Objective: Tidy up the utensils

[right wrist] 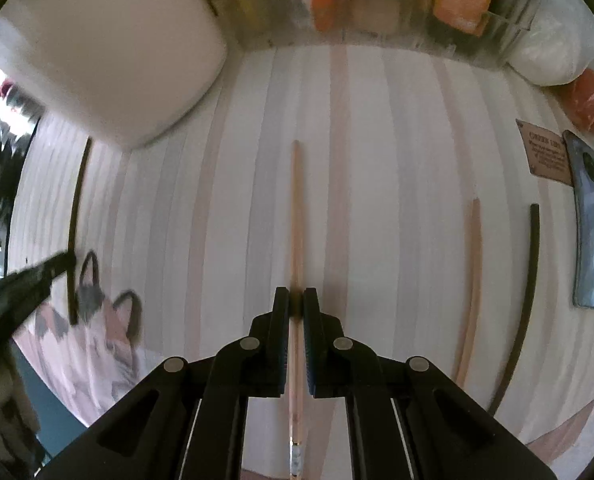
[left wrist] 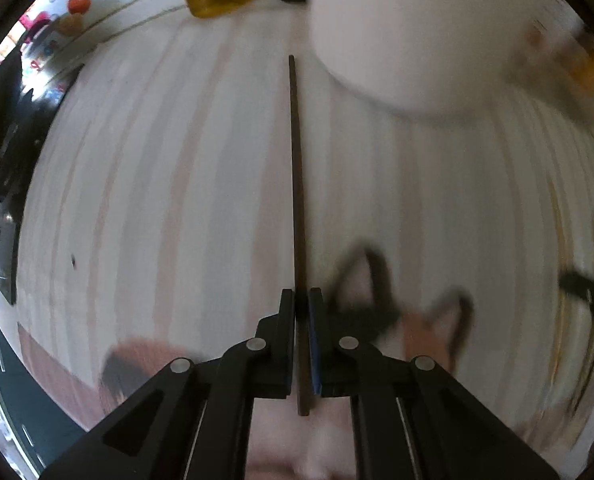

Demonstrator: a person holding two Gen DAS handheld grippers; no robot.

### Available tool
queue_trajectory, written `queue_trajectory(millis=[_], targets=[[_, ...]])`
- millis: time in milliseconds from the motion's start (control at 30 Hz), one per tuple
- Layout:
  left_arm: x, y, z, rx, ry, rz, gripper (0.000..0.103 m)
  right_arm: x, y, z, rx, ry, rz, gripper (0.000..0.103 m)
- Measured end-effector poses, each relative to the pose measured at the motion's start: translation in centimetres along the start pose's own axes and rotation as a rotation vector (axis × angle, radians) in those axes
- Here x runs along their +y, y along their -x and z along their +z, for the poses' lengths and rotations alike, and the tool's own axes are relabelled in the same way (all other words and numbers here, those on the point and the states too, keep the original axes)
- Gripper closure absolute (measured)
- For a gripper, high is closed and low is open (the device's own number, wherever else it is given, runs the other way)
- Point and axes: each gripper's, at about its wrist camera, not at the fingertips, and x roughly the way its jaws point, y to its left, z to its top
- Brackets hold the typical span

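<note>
Left gripper (left wrist: 301,300): jaws drawn together on a dark chopstick (left wrist: 296,184), gripped near its lower end. The stick runs straight up the frame centre over the pale striped table (left wrist: 157,180); its far tip ends just beside the white container (left wrist: 417,40) at upper right.

Right gripper (right wrist: 296,300): jaws clamped on a light wooden chopstick (right wrist: 296,220), likewise held near one end, with the long part reaching up the frame centre. A metal band shows on the short end at bottom centre.

Risks, as judged:
- Both sticks are held well off their middle. A quick swing could let the long end pivot in the pads, and the stick would twist or slip out.
- The dark stick's tip is near the container's wall; lifting at an angle may knock it against the side rather than clear the rim.
- In the left view the other gripper is in frame at right edge; the two long sticks could cross if both head for the container together.

Count, right view: four chopsticks in all.
- Light: two, one held, one loose (right wrist: 471,288) at right.
- Dark: two, one at left in the other gripper, one loose (right wrist: 527,300) at far right.
- White container: one.
- Phone (right wrist: 587,220): one, at right edge.
</note>
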Motion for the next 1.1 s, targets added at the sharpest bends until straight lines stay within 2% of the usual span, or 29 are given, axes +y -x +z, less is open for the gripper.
queue_trajectory(millis=[133,233,467,800,1000,1100], targets=[[-1.0,0.0,-2.3,0.051,0.004,-0.052,0.099,0.0,0.1,-1.3,0.030,0.025,-0.003,0.096],[-1.2,0.0,-2.8,0.070,-0.009,-0.072,0.099,-0.1,0.0,-1.8,0.051,0.030,-0.010,0.096],[-1.1,-0.8,1.5,0.077,-0.029,-0.083,0.095,-1.3,-0.6,-0.3,0.127,-0.040,0.030,0.096],[-2.8,-1.4,5.7,0.056,-0.057,-0.071,0.094,0.1,-1.4,2.1,0.128,-0.009,-0.065,0.095],[-3.3,-2.0,7.0,0.034,-0.071,-0.075,0.098,2.6,-2.2,2.1,0.122,0.018,-0.112,0.095],[-3.0,-1.9,6.2,0.018,-0.070,-0.069,0.099,3.2,-2.1,1.8,0.109,0.008,-0.106,0.096]])
